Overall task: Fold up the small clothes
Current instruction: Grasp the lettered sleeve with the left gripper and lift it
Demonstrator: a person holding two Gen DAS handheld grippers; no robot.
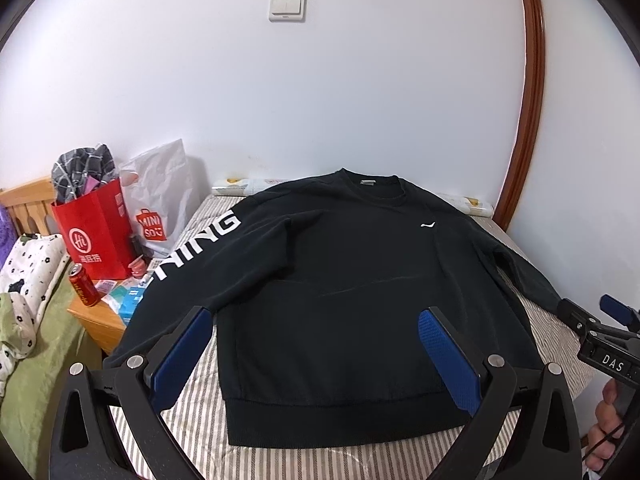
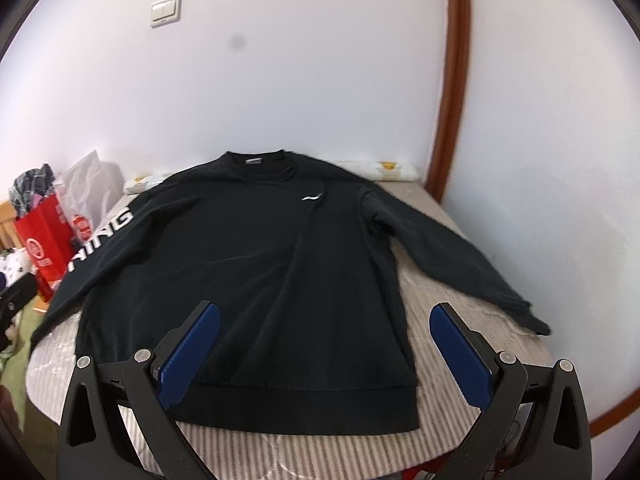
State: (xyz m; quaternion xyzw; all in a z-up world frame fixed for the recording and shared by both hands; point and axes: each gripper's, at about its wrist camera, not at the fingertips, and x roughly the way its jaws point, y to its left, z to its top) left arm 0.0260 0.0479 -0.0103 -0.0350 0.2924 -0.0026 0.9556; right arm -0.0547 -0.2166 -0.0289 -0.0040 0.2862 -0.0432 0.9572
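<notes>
A black long-sleeved sweatshirt point(image 1: 352, 280) point(image 2: 256, 264) lies flat and face up on the striped bed point(image 1: 192, 404) point(image 2: 440, 320), collar toward the wall and hem toward me. Its left sleeve with white letters point(image 1: 200, 244) runs off the bed's left edge. The other sleeve point(image 2: 460, 264) stretches out to the right. My left gripper point(image 1: 316, 316) hovers open above the lower body of the shirt, nothing between its blue pads. My right gripper point(image 2: 325, 312) is open too, above the hem's right part. The right gripper point(image 1: 600, 320) also shows at the left wrist view's right edge, held by a hand point(image 1: 606, 424).
A wooden bedside stand point(image 1: 100, 320) at the left carries a red paper bag point(image 1: 96, 232), a white shopping bag point(image 1: 160, 200), a red can point(image 1: 84, 284) and small packets. Bedding with a green cover point(image 1: 24, 320) lies further left. White wall behind; wooden door frame point(image 1: 528, 100) at right.
</notes>
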